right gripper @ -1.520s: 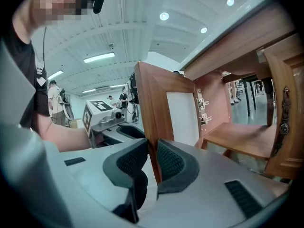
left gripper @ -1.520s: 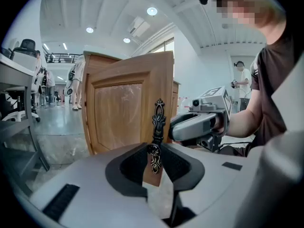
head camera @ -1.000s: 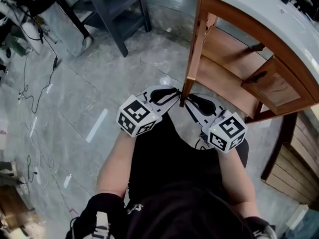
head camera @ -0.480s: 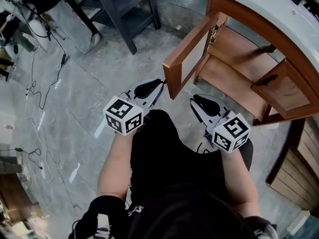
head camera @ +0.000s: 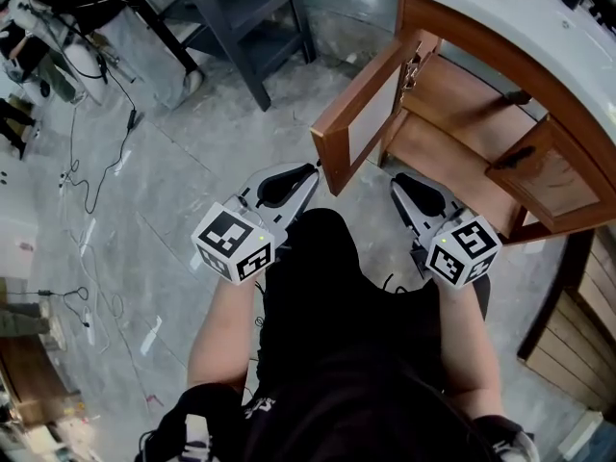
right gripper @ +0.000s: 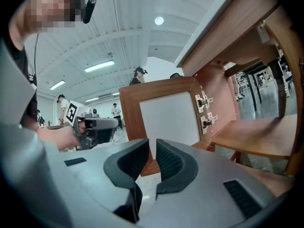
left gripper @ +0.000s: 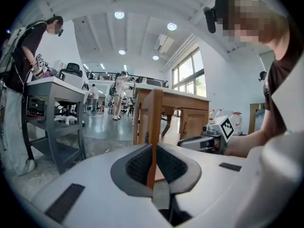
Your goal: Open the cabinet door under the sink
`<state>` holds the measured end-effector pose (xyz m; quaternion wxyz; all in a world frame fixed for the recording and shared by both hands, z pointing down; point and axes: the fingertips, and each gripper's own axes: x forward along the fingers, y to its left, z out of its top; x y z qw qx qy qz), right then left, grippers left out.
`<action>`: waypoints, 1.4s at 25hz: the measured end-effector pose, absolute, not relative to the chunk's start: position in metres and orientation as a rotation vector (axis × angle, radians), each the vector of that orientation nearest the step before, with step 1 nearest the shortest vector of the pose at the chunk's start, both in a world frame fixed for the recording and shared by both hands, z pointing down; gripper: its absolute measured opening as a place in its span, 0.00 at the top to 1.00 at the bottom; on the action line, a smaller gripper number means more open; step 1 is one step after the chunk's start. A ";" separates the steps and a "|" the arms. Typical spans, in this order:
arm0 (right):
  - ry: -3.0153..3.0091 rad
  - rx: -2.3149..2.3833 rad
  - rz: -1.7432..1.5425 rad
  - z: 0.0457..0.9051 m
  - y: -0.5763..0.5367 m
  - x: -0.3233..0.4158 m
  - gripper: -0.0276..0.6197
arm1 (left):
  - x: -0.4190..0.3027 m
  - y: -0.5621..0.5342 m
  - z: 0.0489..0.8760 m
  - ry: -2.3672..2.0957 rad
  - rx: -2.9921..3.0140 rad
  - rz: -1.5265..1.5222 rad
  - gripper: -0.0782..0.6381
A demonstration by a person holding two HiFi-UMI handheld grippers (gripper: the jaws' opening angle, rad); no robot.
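The wooden cabinet door (head camera: 361,114) under the pale countertop (head camera: 500,17) stands swung out to the left, its white inner panel (right gripper: 166,118) facing my right gripper. My left gripper (head camera: 310,173) is at the door's lower free corner. In the left gripper view the door's edge (left gripper: 153,122) runs down between the pads; the jaws have just been closing and are shut on it. My right gripper (head camera: 397,183) hangs right of the door, in front of the cabinet opening. Its jaws (right gripper: 152,148) have just been closing too, with a narrow gap and nothing between them.
Inside the cabinet a wooden shelf (head camera: 452,152) shows. A second door with a dark handle (head camera: 539,166) stands ajar at the right. A dark metal table frame (head camera: 231,27) is at the far left, cables (head camera: 87,162) lie on the grey floor, and people stand behind.
The door has swung from edge-on toward me to wide open leftward. My left gripper moved left and nearer with its edge; my right gripper drew away to the right.
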<state>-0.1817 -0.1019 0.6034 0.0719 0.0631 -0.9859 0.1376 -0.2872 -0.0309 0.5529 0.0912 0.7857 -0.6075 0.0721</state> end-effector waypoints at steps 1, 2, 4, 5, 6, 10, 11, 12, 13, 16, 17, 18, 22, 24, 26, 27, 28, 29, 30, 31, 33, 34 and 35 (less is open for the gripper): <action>-2.972 0.207 0.406 0.599 -0.105 -0.178 0.86 | -0.279 -0.029 0.547 -1.789 2.348 0.225 0.84; -2.977 0.232 0.397 0.595 -0.109 -0.173 0.86 | -0.270 -0.028 0.542 -1.767 2.367 0.236 0.84; -2.974 0.300 0.371 0.589 -0.117 -0.160 0.87 | -0.248 -0.027 0.531 -1.713 2.412 0.246 0.84; -2.969 0.337 0.356 0.588 -0.122 -0.152 0.87 | -0.236 -0.028 0.525 -1.683 2.436 0.240 0.85; -2.960 0.378 0.346 0.588 -0.128 -0.142 0.87 | -0.223 -0.032 0.521 -1.651 2.459 0.228 0.85; -2.899 0.606 0.373 0.600 -0.159 -0.088 0.87 | -0.165 -0.061 0.519 -1.522 2.542 0.192 0.85; -2.889 0.661 0.371 0.602 -0.167 -0.074 0.87 | -0.151 -0.070 0.522 -1.499 2.559 0.205 0.85; -2.883 0.711 0.363 0.604 -0.175 -0.061 0.87 | -0.139 -0.079 0.527 -1.480 2.572 0.226 0.85; -2.876 0.759 0.355 0.605 -0.183 -0.049 0.87 | -0.127 -0.089 0.531 -1.464 2.582 0.246 0.85; -2.828 0.909 0.351 0.604 -0.200 -0.019 0.86 | -0.100 -0.116 0.543 -1.412 2.605 0.269 0.85; -2.811 0.954 0.352 0.604 -0.205 -0.010 0.86 | -0.093 -0.125 0.548 -1.398 2.610 0.273 0.85; -2.798 0.993 0.352 0.605 -0.211 -0.003 0.86 | -0.088 -0.134 0.552 -1.389 2.613 0.277 0.84; -2.756 1.104 0.336 0.609 -0.232 0.013 0.85 | -0.078 -0.168 0.567 -1.388 2.615 0.299 0.84; -2.739 1.147 0.317 0.610 -0.242 0.013 0.82 | -0.076 -0.182 0.573 -1.397 2.624 0.319 0.85; -2.715 1.189 0.304 0.612 -0.251 0.010 0.77 | -0.077 -0.195 0.583 -1.406 2.623 0.337 0.85; -2.701 1.213 0.298 0.613 -0.256 0.009 0.75 | -0.078 -0.200 0.588 -1.409 2.618 0.342 0.85; -2.686 1.239 0.292 0.614 -0.261 0.008 0.73 | -0.079 -0.205 0.593 -1.409 2.612 0.345 0.85; -2.672 1.266 0.286 0.615 -0.266 0.006 0.72 | -0.081 -0.210 0.597 -1.408 2.606 0.347 0.85; -2.658 1.292 0.281 0.615 -0.271 0.005 0.71 | -0.083 -0.213 0.600 -1.404 2.602 0.348 0.84; -2.645 1.317 0.276 0.614 -0.275 0.004 0.70 | -0.084 -0.217 0.603 -1.399 2.599 0.349 0.84; -2.620 1.355 0.260 0.613 -0.283 0.002 0.70 | -0.087 -0.222 0.607 -1.387 2.591 0.348 0.84; -2.611 1.368 0.251 0.614 -0.286 0.001 0.70 | -0.089 -0.223 0.608 -1.382 2.587 0.348 0.84; -2.605 1.378 0.247 0.614 -0.288 -0.001 0.70 | -0.091 -0.225 0.610 -1.379 2.583 0.350 0.84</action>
